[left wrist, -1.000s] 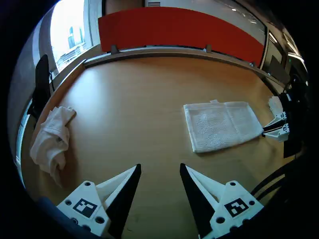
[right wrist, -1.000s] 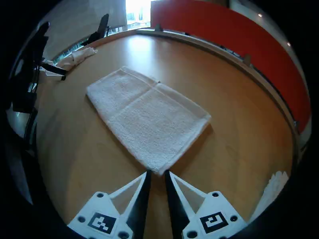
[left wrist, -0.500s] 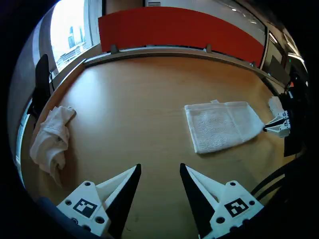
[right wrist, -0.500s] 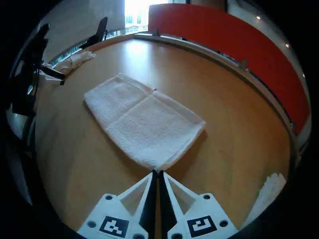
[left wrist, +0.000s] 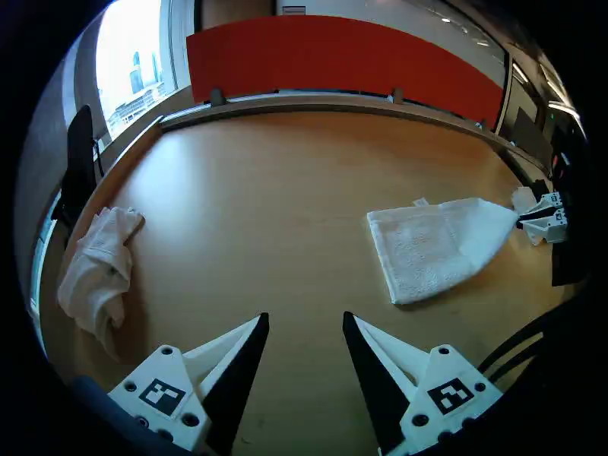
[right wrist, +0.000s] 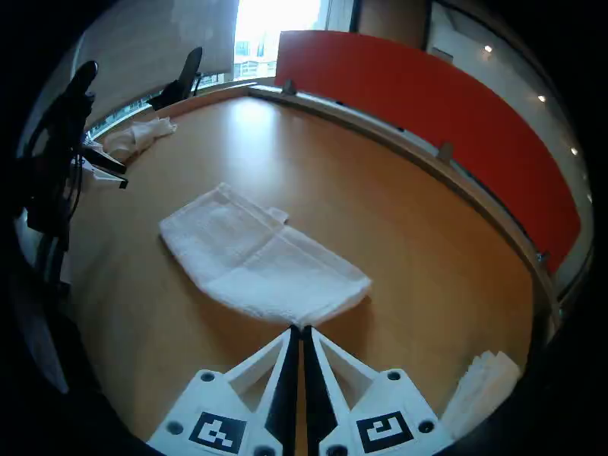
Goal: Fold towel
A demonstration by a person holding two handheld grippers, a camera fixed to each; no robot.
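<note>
The right hand-held gripper (right wrist: 302, 338) is clamping one corner of the white towel (right wrist: 251, 262), its fingers pressing together on it. The towel is lying on the wooden surface (right wrist: 395, 228) with that corner raised. The left hand-held gripper (left wrist: 304, 327) is hovering with its fingers apart, well apart from a crumpled cloth (left wrist: 99, 266).

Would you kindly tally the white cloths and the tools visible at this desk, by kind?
White cloths: 3 (the towel pinched by the right tool, a crumpled cloth, a separate cloth pile).
Tools: 2 (the left tool, open, and the right one).
Total: 5.
</note>
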